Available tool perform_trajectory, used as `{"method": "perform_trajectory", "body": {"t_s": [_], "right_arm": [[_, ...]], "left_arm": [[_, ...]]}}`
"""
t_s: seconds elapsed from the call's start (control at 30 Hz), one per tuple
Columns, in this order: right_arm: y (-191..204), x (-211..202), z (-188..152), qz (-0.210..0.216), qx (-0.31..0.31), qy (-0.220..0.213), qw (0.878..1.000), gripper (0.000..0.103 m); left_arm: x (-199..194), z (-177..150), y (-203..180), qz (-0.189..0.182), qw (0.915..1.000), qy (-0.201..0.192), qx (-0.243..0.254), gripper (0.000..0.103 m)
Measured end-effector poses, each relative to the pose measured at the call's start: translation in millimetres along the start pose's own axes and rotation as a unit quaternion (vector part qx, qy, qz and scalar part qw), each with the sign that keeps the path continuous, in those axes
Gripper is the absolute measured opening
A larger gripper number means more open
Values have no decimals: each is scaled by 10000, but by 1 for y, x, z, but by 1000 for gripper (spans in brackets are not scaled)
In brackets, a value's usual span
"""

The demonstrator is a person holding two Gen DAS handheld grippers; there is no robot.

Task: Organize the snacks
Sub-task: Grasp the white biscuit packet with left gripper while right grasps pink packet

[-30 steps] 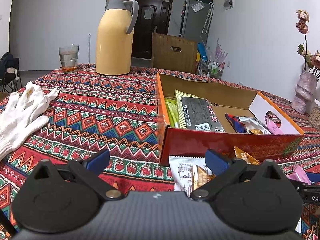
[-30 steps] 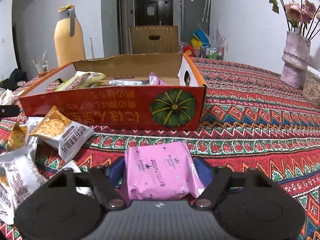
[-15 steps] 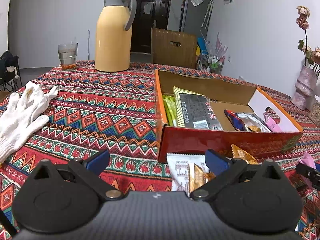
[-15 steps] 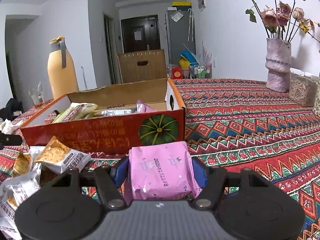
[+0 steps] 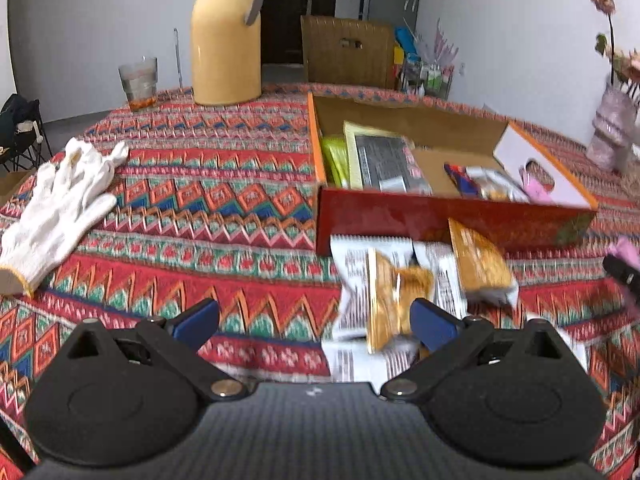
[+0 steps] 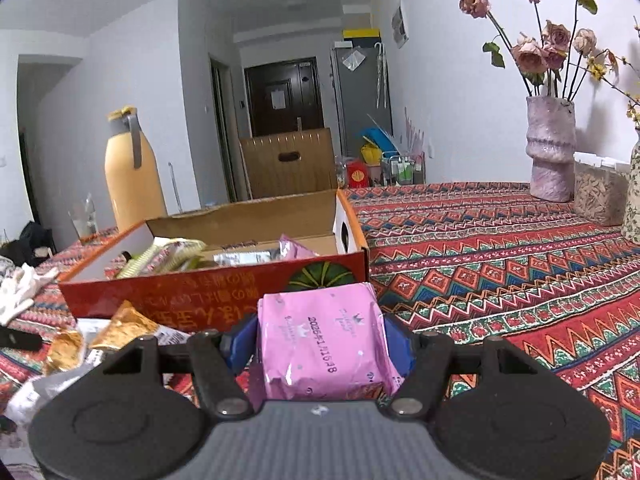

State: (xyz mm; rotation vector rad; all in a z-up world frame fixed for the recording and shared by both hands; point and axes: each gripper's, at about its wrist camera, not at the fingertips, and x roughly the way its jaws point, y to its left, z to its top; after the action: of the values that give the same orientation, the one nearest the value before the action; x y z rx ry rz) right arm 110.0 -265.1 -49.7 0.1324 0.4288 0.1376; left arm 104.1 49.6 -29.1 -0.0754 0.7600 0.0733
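A red cardboard box (image 5: pixel 440 216) (image 6: pixel 208 292) with an orange rim sits on the patterned tablecloth and holds several snack packs. My right gripper (image 6: pixel 320 340) is shut on a pink snack pack (image 6: pixel 324 344), lifted off the cloth just in front of the box's near wall. My left gripper (image 5: pixel 316 320) stands open above the cloth with nothing between its blue pads. Just beyond its right finger lie loose white-and-orange snack packs (image 5: pixel 400 288) (image 6: pixel 116 328) against the box front. The pink snack pack (image 5: pixel 624 250) and the right gripper's tip show at the left wrist view's right edge.
A white cotton glove (image 5: pixel 60 204) lies at the left. A yellow thermos (image 5: pixel 226 36) and a glass (image 5: pixel 138 82) stand at the far side. A pale vase with dried roses (image 6: pixel 550 148) and a container stand at the far right. A wooden chair back (image 6: pixel 290 162) is beyond the table.
The right gripper has risen with the pink pack and tilted upward, so the box now sits lower in its view. The left gripper has shifted toward the loose packs.
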Motion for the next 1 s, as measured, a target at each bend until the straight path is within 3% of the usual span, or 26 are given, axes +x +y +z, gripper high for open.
{"method": "perform_trajectory", "body": {"t_s": [0.27, 0.5, 0.73, 0.9, 1.0], "right_arm": [[5, -23, -4, 160, 24, -108, 9998, 66], [8, -37, -9, 256, 28, -125, 9996, 66], [11, -46, -13, 337, 20, -126, 9993, 66], [15, -52, -14, 409, 2, -135, 9991, 66], [18, -55, -15, 455, -31, -147, 9989, 66]], "left_arm": [[8, -18, -8, 20, 9991, 425, 21, 103], [16, -29, -14, 121, 9986, 515, 21, 103], [11, -33, -22, 246, 9992, 303, 115, 84], [7, -36, -27, 317, 9992, 219, 124, 80], [4, -38, -30, 259, 9994, 164, 165, 65]]}}
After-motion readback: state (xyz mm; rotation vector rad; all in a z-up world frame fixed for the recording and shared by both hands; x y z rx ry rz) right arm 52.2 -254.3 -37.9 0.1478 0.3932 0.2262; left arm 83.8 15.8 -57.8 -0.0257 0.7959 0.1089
